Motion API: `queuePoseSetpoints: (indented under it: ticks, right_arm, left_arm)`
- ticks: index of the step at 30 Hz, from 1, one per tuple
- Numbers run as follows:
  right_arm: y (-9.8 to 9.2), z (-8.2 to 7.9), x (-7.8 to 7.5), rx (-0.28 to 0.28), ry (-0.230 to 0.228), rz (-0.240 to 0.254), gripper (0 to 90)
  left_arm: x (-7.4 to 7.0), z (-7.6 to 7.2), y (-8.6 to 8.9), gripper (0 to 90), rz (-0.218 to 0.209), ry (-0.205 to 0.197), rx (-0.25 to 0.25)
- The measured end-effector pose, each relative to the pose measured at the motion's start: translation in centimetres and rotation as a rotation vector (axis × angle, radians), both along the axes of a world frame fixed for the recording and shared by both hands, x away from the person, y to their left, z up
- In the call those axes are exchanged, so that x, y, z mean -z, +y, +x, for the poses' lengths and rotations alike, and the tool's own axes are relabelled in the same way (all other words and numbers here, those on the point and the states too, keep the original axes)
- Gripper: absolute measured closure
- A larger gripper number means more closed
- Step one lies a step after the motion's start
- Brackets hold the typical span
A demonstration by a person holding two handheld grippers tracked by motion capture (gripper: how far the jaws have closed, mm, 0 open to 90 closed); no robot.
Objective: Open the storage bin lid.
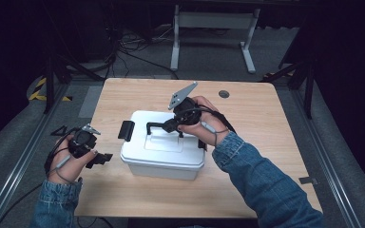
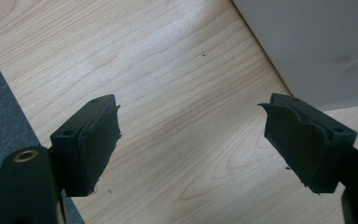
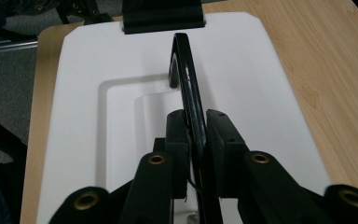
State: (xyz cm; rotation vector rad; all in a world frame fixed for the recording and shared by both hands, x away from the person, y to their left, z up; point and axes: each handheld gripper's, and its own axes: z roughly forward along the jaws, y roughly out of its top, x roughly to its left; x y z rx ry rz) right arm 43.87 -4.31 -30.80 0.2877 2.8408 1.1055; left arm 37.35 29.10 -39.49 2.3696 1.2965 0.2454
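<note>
The right gripper (image 3: 196,128) has its jaws closed on the black carry handle (image 3: 185,65) of a white lidded storage box (image 1: 164,142), which stands upright over the lid's recess. The box sits mid-table, toward the near edge. A black latch (image 1: 126,130) sticks out at its left end. The left gripper (image 2: 191,144) hovers just left of the box, jaws wide apart and empty above the bare wooden table (image 2: 168,84). A white desk frame (image 1: 214,28) stands on the floor beyond.
</note>
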Motion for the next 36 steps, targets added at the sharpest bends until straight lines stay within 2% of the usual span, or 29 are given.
queuePoseSetpoints:
  ticks: [5, 12, 17, 19, 24, 29, 36]
  right_arm:
    - [0.2, -0.1, -0.3, -0.052, 0.006, -0.024, 83.6]
    - [0.2, 0.3, -0.4, -0.07, 0.026, -0.025, 84.4]
    - [0.2, 0.3, -0.8, -0.09, 0.015, -0.019, 84.8]
    - [0.3, 0.4, -1.2, -0.091, 0.009, -0.014, 84.8]
    - [-0.2, 0.5, -2.7, -0.09, -0.004, 0.036, 84.9]
    - [-0.6, 0.5, -4.0, -0.079, -0.021, 0.059, 84.9]
    - [-1.2, 0.4, -5.0, -0.069, -0.033, 0.081, 84.9]
  left_arm:
    - [0.1, -0.2, 0.2, 18.7, -0.002, 0.0, -0.003]
    - [0.1, -0.5, 0.6, 18.7, -0.006, -0.006, -0.015]
    - [0.2, -0.5, 0.6, 18.7, -0.009, 0.0, -0.02]
    - [0.2, -0.5, 0.6, 18.7, -0.005, -0.003, -0.015]
    - [0.2, -0.4, 0.5, 18.7, -0.006, -0.005, -0.016]
    - [0.1, -0.5, 0.6, 18.7, -0.007, -0.005, -0.019]
    - [0.2, -0.5, 0.5, 18.7, -0.009, -0.008, -0.02]
